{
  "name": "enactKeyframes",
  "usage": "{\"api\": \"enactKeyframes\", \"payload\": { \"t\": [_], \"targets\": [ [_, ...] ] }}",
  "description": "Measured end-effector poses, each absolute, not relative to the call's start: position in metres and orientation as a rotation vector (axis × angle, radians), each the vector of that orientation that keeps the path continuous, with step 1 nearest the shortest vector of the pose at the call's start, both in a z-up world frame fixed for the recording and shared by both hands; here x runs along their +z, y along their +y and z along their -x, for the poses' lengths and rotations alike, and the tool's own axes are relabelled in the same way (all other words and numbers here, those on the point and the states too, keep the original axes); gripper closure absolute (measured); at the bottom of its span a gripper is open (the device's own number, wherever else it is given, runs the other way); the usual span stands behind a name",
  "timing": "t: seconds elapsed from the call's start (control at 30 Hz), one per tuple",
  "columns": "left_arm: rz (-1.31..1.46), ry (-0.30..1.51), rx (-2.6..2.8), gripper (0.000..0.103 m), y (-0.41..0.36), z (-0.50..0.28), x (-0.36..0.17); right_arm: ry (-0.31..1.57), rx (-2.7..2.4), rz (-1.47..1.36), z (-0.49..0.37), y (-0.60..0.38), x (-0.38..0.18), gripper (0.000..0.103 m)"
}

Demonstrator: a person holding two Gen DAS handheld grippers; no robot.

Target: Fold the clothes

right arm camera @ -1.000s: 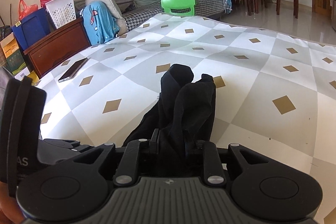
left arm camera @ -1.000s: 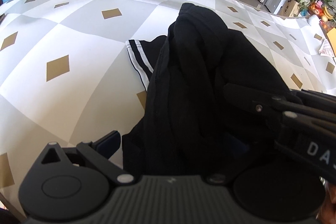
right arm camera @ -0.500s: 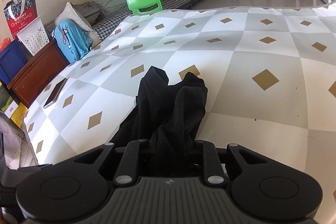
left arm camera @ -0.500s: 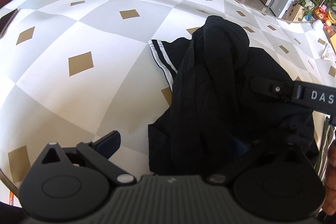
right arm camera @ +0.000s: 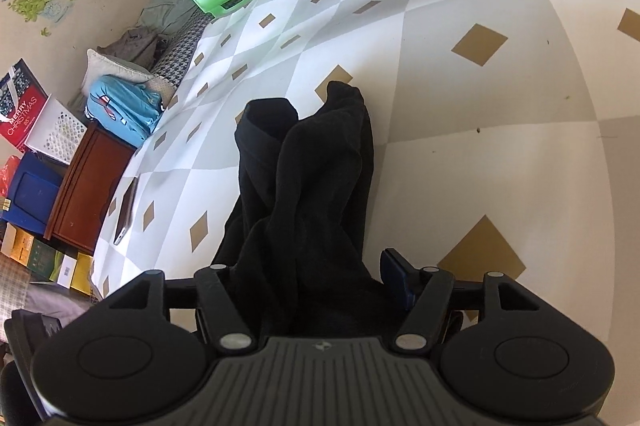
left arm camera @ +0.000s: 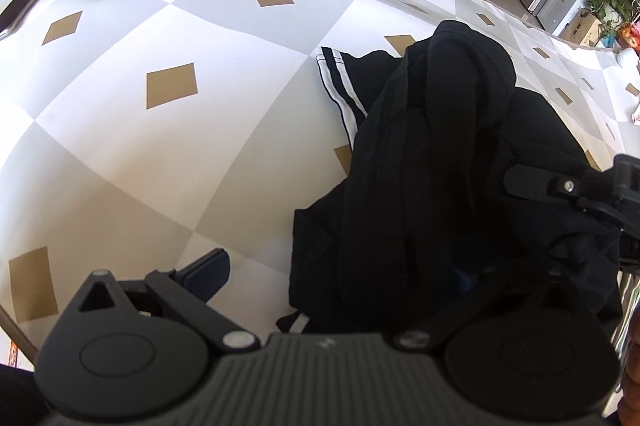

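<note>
Barely begun: the black garment [left arm camera: 440, 162] lies bunched on the checked cloth [left arm camera: 168, 130], unfolded. Over it, the right gripper [right arm camera: 316, 286] is opening around the fabric; the left gripper [left arm camera: 340, 266] gapes wide.

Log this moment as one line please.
step: fold | black garment with white stripes bunched on checked cloth | right gripper opening, garment between | left gripper open

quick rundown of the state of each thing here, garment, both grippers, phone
black garment: bunched, lying on the patterned cloth
right gripper: jaws opening, garment between them
left gripper: open, garment over its right side
phone: flat near the cloth's edge
</note>
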State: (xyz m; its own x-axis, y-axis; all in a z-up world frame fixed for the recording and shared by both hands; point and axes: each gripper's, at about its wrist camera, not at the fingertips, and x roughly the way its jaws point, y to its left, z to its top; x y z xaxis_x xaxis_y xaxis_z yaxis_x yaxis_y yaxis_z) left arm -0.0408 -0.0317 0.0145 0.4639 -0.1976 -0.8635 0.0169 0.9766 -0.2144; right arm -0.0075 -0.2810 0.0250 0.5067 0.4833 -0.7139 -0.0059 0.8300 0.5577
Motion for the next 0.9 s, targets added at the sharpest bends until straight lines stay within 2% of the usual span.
{"api": "enactKeyframes", "payload": {
  "t": [0.17,0.33,0.43,0.6,0.8,0.9],
  "targets": [
    [0.176,1.080,-0.130,0.000,-0.031,0.041,0.012,1.033,0.336,-0.480,0.009,-0.266,0.013,0.042],
    [0.195,1.083,-0.129,0.000,-0.032,0.040,0.011,0.998,0.357,-0.435,0.010,-0.260,0.018,0.076],
    [0.208,1.070,-0.137,0.000,-0.037,0.037,0.014,0.952,0.367,-0.449,0.012,-0.263,0.027,0.082],
    [0.241,1.007,-0.251,0.000,-0.056,0.035,0.032,0.839,0.383,-0.463,0.020,-0.275,0.054,0.084],
    [0.217,0.872,-0.399,0.000,-0.085,0.041,0.064,0.657,0.410,-0.339,0.044,-0.282,0.101,0.084],
    [0.274,0.876,-0.436,0.000,-0.087,0.041,0.065,0.626,0.412,-0.350,0.048,-0.290,0.108,0.084]
  ]
}}
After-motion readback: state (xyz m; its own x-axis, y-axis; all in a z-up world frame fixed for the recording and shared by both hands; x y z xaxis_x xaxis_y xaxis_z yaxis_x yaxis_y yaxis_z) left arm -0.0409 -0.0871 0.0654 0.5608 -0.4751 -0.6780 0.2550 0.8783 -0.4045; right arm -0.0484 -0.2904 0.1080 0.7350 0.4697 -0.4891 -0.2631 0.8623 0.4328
